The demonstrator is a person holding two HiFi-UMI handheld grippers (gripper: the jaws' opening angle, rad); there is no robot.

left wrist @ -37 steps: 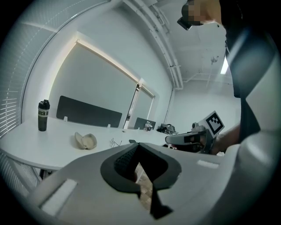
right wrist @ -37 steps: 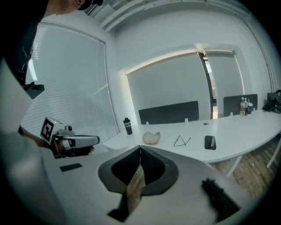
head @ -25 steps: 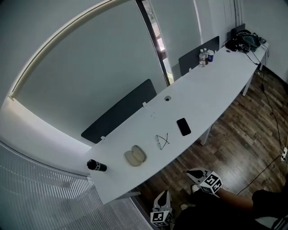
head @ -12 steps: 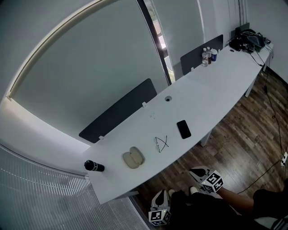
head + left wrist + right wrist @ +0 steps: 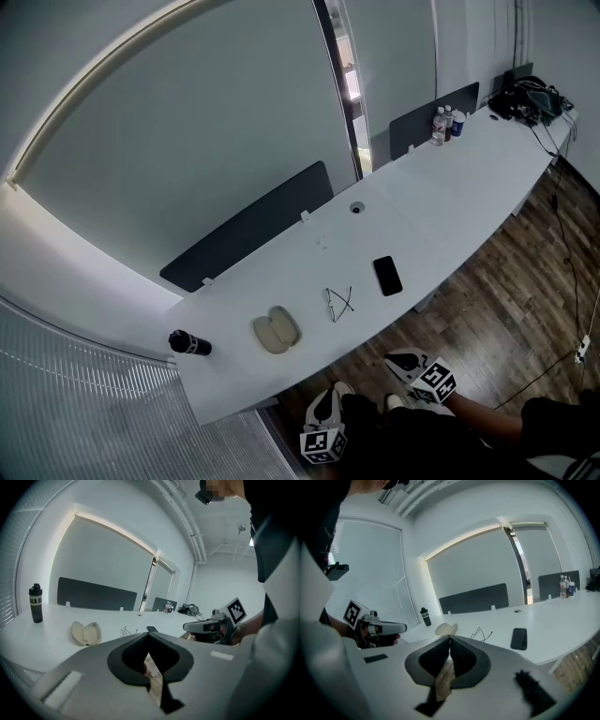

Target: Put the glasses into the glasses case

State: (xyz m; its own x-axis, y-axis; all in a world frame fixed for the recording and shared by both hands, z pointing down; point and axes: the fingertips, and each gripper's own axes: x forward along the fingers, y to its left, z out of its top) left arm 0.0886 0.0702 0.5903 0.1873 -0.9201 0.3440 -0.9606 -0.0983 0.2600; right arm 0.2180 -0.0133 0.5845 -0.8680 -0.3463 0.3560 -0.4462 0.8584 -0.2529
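Thin-framed glasses [image 5: 338, 303] lie folded on the long white table [image 5: 441, 202] near its front edge. An open beige glasses case [image 5: 276, 332] lies to their left, with both halves facing up. Both grippers hang in front of the table, over the wood floor and short of its edge. My left gripper [image 5: 323, 401] is shut and holds nothing; its own view shows the case [image 5: 86, 633] and glasses [image 5: 126, 631] ahead. My right gripper [image 5: 396, 360] is shut and holds nothing; it faces the glasses [image 5: 482, 633] and case [image 5: 446, 629].
A black phone [image 5: 387, 275] lies right of the glasses. A black bottle [image 5: 188, 342] stands at the table's left end. Dark divider panels [image 5: 248, 234] line the back edge. Water bottles [image 5: 444, 123] and cables [image 5: 525, 97] sit at the far right end.
Both grippers have drifted a little towards the table's front edge and leftward in the head view. Nothing on the table has moved, and both grippers remain shut.
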